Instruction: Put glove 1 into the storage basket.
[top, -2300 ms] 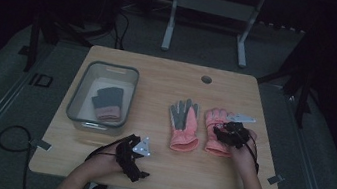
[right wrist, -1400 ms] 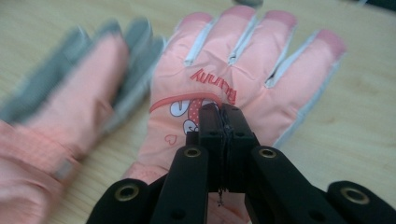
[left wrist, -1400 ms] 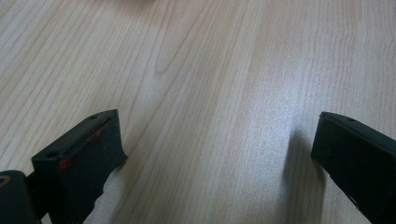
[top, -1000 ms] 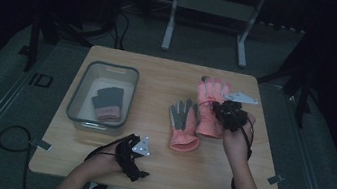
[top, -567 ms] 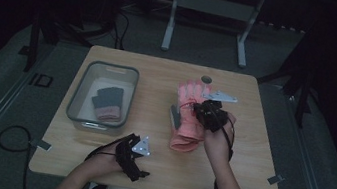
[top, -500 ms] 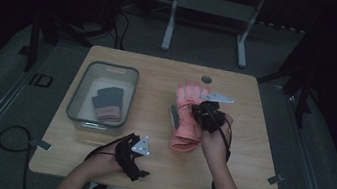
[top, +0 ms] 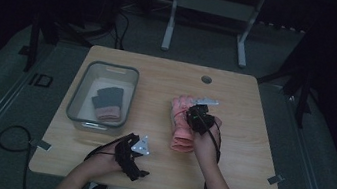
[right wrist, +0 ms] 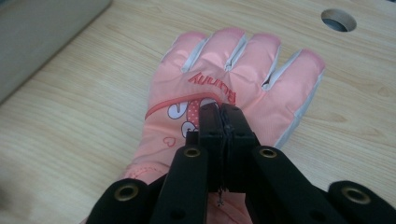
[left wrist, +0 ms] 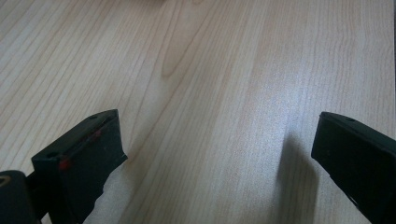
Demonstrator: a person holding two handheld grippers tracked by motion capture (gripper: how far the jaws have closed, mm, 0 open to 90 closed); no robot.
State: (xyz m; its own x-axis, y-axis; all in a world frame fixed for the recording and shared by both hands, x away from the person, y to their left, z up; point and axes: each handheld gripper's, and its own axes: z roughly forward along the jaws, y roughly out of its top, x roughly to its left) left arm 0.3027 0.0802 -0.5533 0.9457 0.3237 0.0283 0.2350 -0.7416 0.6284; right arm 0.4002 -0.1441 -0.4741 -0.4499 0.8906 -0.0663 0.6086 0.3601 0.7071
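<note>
Pink glove [right wrist: 219, 88]: it lies flat on the wooden table, its fingers spread toward the far edge, the red word "Bunny" and a small cartoon print on its back. In the high view the pink glove [top: 180, 112] sits on top of a second one.
Lower glove [top: 182, 141]: also pink, its cuff end comes out toward the person from under the first glove.
Right gripper [right wrist: 218, 111]: its two black jaws are pressed together, and the tips rest on the back of the pink glove, just under the printed word. If some cloth is pinched between them, I cannot tell. In the high view the right gripper [top: 197, 116] is over the glove pile, right of the table's middle.
Left gripper [left wrist: 215, 149]: the jaws stand wide apart with nothing between them, bare wood below. In the high view the left gripper [top: 133, 156] rests near the front edge of the table, well apart from the gloves.
Table [top: 239, 150]: light wood, with a round cable hole [top: 206, 79] near the far edge.
Grey bin [top: 77, 98]: it stands on the left part of the table, well apart from the pile; inside lies a dark glove with a pink cuff [top: 107, 104].
</note>
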